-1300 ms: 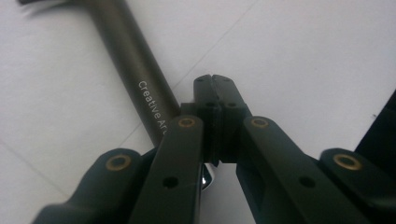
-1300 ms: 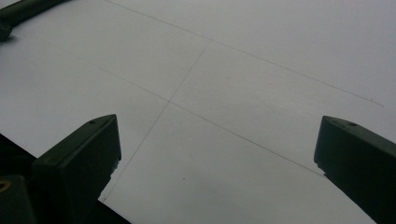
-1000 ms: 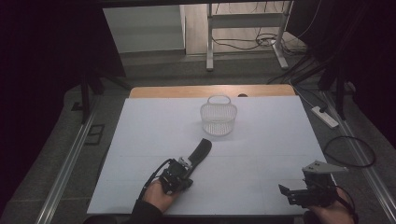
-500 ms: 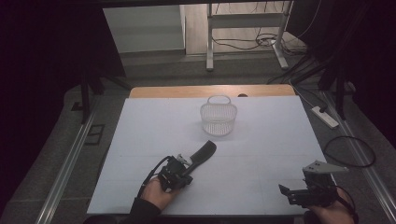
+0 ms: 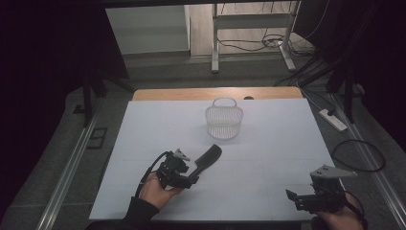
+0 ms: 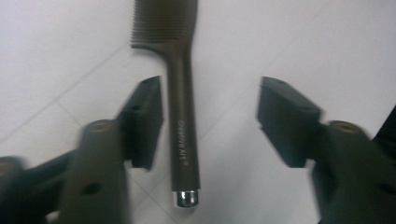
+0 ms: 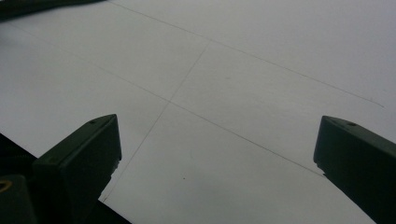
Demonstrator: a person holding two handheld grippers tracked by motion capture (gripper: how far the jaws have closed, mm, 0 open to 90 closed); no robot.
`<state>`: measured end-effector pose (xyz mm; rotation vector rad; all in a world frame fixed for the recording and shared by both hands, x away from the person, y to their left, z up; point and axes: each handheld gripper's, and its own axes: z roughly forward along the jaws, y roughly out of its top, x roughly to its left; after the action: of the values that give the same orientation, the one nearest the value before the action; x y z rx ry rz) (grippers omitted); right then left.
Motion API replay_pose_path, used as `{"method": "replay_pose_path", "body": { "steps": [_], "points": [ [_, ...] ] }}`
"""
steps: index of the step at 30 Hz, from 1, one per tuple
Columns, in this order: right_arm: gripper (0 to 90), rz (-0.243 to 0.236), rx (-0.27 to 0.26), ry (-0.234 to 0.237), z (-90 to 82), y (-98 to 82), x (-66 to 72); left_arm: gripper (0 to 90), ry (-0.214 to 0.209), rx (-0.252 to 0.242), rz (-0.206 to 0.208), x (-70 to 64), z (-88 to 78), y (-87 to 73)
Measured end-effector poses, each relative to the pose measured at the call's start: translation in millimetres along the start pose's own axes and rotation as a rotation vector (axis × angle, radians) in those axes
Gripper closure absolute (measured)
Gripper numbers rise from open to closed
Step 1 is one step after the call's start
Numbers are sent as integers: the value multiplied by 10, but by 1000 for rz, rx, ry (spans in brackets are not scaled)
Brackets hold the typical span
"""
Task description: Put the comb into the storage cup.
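Overhead, white table [image 5: 268,158] with faint seams; dim room, grey floor [image 5: 163,72].

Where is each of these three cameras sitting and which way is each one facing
High view: above the person's side, looking forward and down on the table, basket, both forearms and grippers.
Left gripper view: rides the left gripper, looking down past its open, just-opened jaws at the comb.
Right gripper view: rides the right gripper, facing bare table between open jaws.
Shared: high and left gripper views both show the comb.
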<state>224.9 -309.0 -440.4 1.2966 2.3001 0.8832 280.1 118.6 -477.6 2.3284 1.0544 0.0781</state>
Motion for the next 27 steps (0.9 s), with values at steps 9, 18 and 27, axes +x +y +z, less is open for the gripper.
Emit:
{"method": "replay_pose_path", "body": {
  "steps": [9, 18, 27],
  "points": [
    [9, 2, 0, 1, 1, 1, -2, 97, -25, -4, -28, 122, -36, 35],
    [9, 3, 1, 2, 3, 2, -3, 0, -27, 19, -26, 205, -45, 77],
    [8, 1, 5, 3, 7, 3, 0, 0, -11, 45, -1, 202, 71, 116]
  ]
}}
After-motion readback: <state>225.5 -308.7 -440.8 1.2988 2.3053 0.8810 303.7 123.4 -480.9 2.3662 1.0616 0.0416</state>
